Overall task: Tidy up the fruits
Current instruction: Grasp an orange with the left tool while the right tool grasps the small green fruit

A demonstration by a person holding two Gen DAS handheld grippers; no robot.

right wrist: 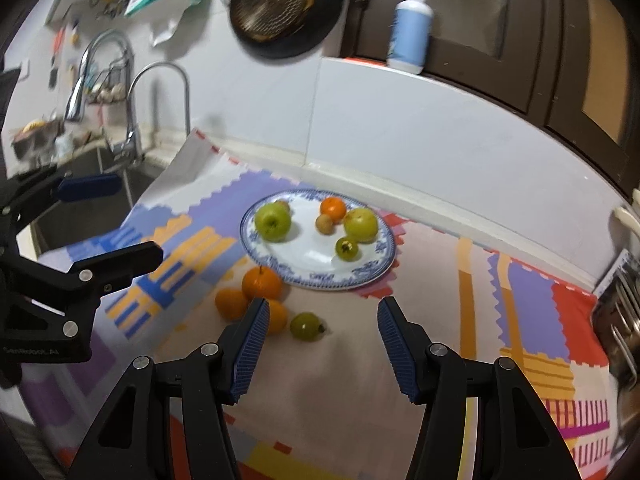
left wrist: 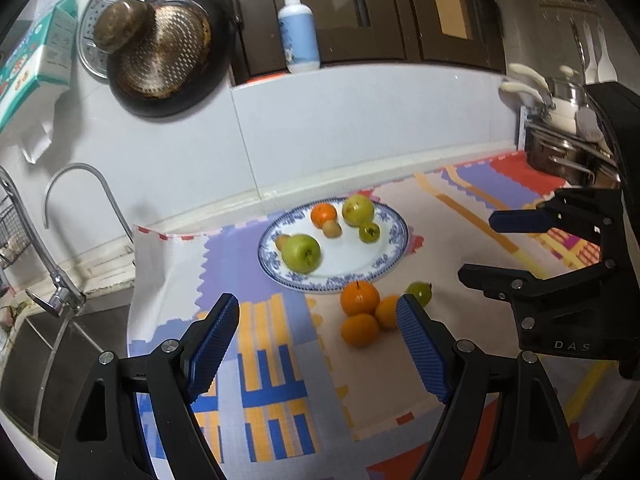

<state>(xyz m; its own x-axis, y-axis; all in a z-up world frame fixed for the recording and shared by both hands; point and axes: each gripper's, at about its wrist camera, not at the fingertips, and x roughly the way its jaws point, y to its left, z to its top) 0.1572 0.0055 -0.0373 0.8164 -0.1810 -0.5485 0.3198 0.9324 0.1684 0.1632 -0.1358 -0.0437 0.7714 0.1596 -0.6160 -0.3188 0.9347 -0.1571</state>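
both tongs hover over the counter (left wrist: 400,360), which is covered w/ a patchwork mat in purple, orange, blue and red. left tongs (left wrist: 318,322) stand wide apart, nothing between the blue pads, nothing held. right tongs (right wrist: 320,320) are parted too, somewhat narrower, also empty; in the left wrist view they show at the right edge (left wrist: 508,248), well apart from the fruit.

the plate (left wrist: 394,240), white w/ blue floral rim, sits on the mat near the back wall. on it: a big green apple (left wrist: 301,253) at the sink-side edge w/ a small brownish fruit tucked just behind it, a yellow-green apple (left wrist: 358,210) toward the back, a small orange (left wrist: 324,215) beside that, a small tan fruit (left wrist: 332,227) touching the orange, and a small green fruit (left wrist: 369,232) (dark calyx, can't tell what kind).

off the plate, on the mat just in front of its rim: a stemmed orange (left wrist: 359,298), and two more oranges (left wrist: 359,330) (left wrist: 386,311) bunched against it. a small green fruit (right wrist: 306,325) lies just beside that cluster, partly hidden behind the left tongs' right pad in the left wrist view, and lies near the right tongs' left pad in the right wrist view.

sink and curved tap (left wrist: 76,196) lie off to the left; a dark pan (left wrist: 168,56) hangs on the wall, and a pump bottle (left wrist: 298,36) stands on the ledge.
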